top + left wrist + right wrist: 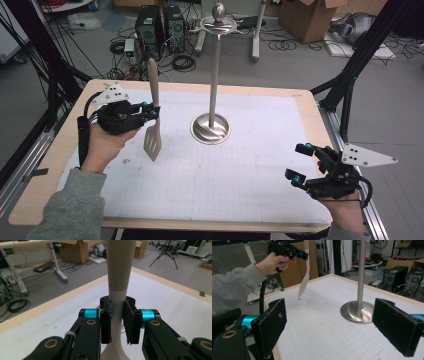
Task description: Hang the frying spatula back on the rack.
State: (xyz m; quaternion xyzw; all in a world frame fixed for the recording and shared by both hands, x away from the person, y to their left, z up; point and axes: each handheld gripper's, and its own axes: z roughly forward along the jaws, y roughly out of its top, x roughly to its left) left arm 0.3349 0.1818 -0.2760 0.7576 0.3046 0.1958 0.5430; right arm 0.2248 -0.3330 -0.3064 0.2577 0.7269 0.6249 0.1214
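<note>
The left gripper (156, 113) is clamping the neck of a beige slotted spatula (153, 125), its two black pads pressing on either side of the narrow handle just above where it widens toward the blade. In the left gripper view the left gripper (116, 323) is showing the spatula (117, 277) running straight up between the pads, the handle turning from pale cream to a darker tan above the grip. In the high view the spatula is hanging upright and clear of the bench (65, 145), blade down and handle tip pointing toward twelve o'clock, with the person's left hand (102, 145) wrapping the gripper body from below and a grey sleeve (70, 210) trailing toward six o'clock.

At about three o'clock from the spatula, near but apart from it, a steel stand (214, 75) is rising from a round base (210, 129) on the white gridded mat (225, 170), with a knob and a ring of arms at its top.

The right gripper (300, 163) is resting near the bench's five o'clock corner, well apart from both, its jaws standing wide apart with nothing between them. In the right gripper view the right gripper (337, 322) is framing the stand's base (357, 311) between its pads, and the spatula (304, 277) is dangling at eleven o'clock.
</note>
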